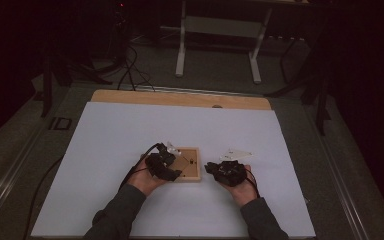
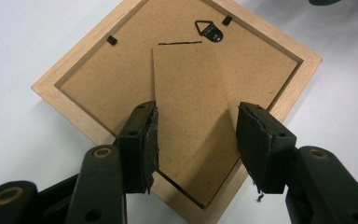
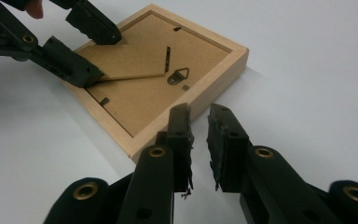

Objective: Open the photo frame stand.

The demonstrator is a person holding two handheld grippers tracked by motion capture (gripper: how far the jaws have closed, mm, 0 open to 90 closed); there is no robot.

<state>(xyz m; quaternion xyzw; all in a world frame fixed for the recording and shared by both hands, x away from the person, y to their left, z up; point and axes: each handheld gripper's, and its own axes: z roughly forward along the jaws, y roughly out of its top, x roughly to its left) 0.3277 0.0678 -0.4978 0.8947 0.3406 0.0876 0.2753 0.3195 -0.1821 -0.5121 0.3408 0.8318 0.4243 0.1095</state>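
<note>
Working on a small light-wood picture frame [image 1: 187, 164] lying face down near the middle of a white sheet-covered table [image 1: 130, 130], brown fibreboard backing upward. Straddling the frame's hinged fibreboard easel stand [image 2: 191, 116] with the left gripper [image 2: 196, 133]: jaws spread wide, one black pad at each long edge of the flap, neither clearly pressing it, so released rather than clenched. Seen from the right gripper view, lifted at its free end, that stand [image 3: 130, 70], angled up off the backing while hinged near the small black triangular hanger ring [image 3: 181, 76]; probably raised to get under it or to fold it out, hence the gripper set across its width instead of along it. Resting close to the frame's right side on the bare table, the right gripper [image 3: 200, 135], jaws nearly together with a narrow gap and nothing between them, so empty and almost closed. Placed there likely to brace the wooden edge against sliding while the other hand pulls on the stand. Sitting along the backing's rim, small black turn clips [image 2: 112, 40], apparently not yet swung aside, so backing looks fastened. Judged as an early step: stand being handled first, backing removal to follow.
</note>
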